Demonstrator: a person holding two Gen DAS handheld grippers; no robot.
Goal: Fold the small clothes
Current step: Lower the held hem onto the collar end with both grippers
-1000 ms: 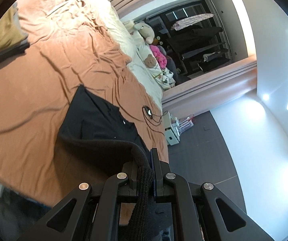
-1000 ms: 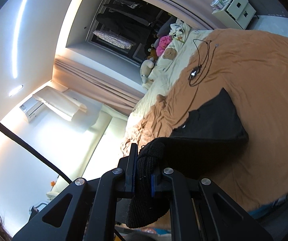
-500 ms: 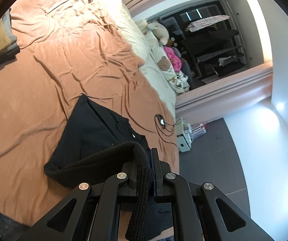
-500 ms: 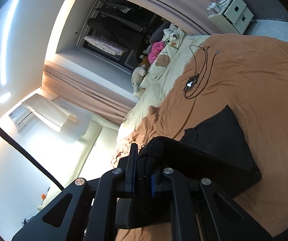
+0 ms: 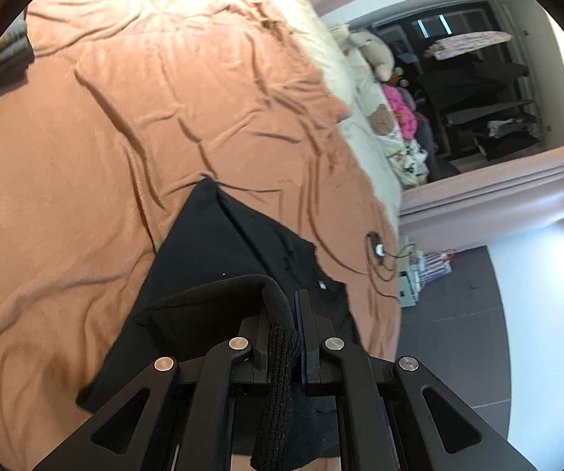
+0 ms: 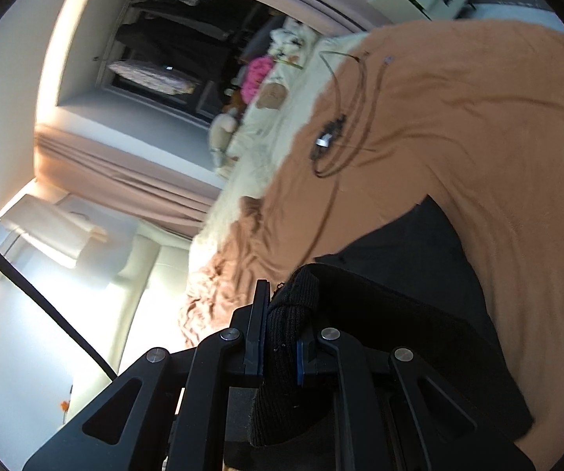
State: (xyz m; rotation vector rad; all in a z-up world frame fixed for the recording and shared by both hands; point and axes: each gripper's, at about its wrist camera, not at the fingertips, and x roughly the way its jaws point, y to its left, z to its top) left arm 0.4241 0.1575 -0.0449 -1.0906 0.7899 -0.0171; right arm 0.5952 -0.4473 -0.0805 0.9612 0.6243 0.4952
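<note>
A bedroom, with a wide bed [image 5: 85,196] covered by a rumpled orange-brown sheet [image 6: 478,125]. Beyond it lie a cream blanket, soft toys and an open dark wardrobe [image 5: 478,90]. A thin black cable [image 6: 336,141] with a small plug lies coiled on the sheet near the bed's far edge.

A black garment [image 5: 219,251] lies partly flat on the bed, dark and matte, with a thick ribbed knit hem [image 5: 282,349]. Its far part rests smooth on the sheet toward the cable; its near part is lifted off the sheet and curves up in a fold toward both claws.

The left claw [image 5: 295,337] is pressed together, pinching the ribbed hem, which hangs down between its fingers. The right claw [image 6: 280,337] is likewise clamped on a bunched lump of the same ribbed hem [image 6: 289,333]. The lifted cloth stretches away from each claw to the flat part beyond.
</note>
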